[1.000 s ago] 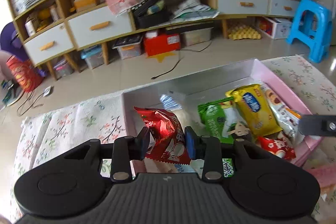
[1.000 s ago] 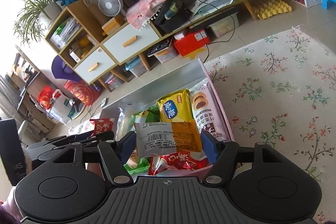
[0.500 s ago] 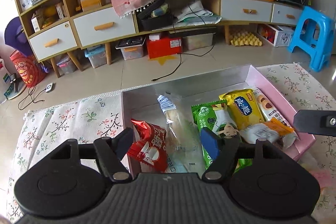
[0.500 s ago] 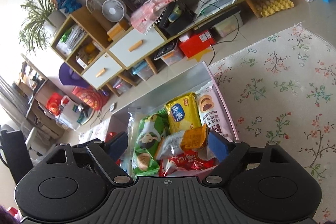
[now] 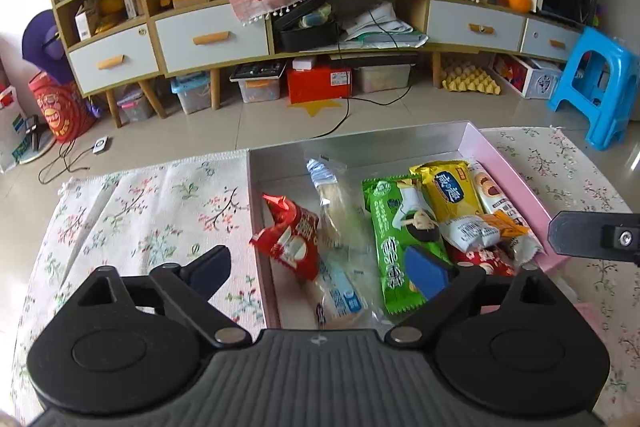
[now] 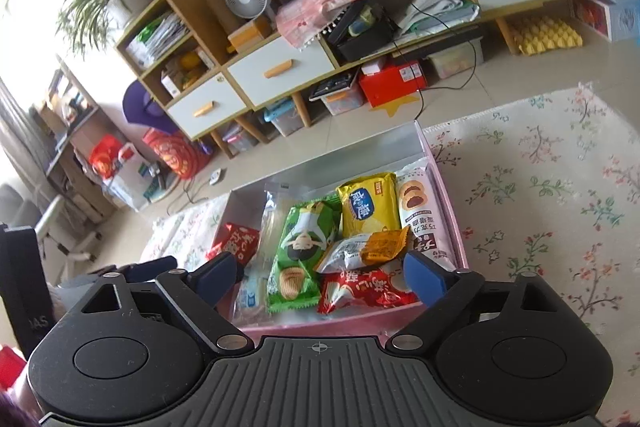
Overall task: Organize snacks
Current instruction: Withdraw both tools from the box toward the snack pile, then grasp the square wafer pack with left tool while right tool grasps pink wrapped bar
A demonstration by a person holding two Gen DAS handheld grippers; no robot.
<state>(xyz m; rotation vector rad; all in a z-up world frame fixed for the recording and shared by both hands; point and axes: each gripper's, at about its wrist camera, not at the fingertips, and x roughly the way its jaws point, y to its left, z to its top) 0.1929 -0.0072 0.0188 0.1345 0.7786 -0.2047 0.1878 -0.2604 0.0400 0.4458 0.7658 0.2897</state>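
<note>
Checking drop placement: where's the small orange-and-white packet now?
In the right wrist view, the orange-and-white packet lies in the pink box, atop the green pack and yellow pack, between open jaws.

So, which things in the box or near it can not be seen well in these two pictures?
- Red packet, right wrist view: the orange and grey packet covers its top.
- Clear-wrapped snack, left wrist view: near end hidden behind the left tongs body.
- Right tongs, left wrist view: cut off by the right edge.
- Box near wall: hidden by both tongs' bodies.

Pink box (image 6: 448,203) holds red (image 5: 294,239), green (image 6: 302,247), yellow (image 6: 370,205) and orange-white (image 6: 366,249) snack packets lying flat.
</note>
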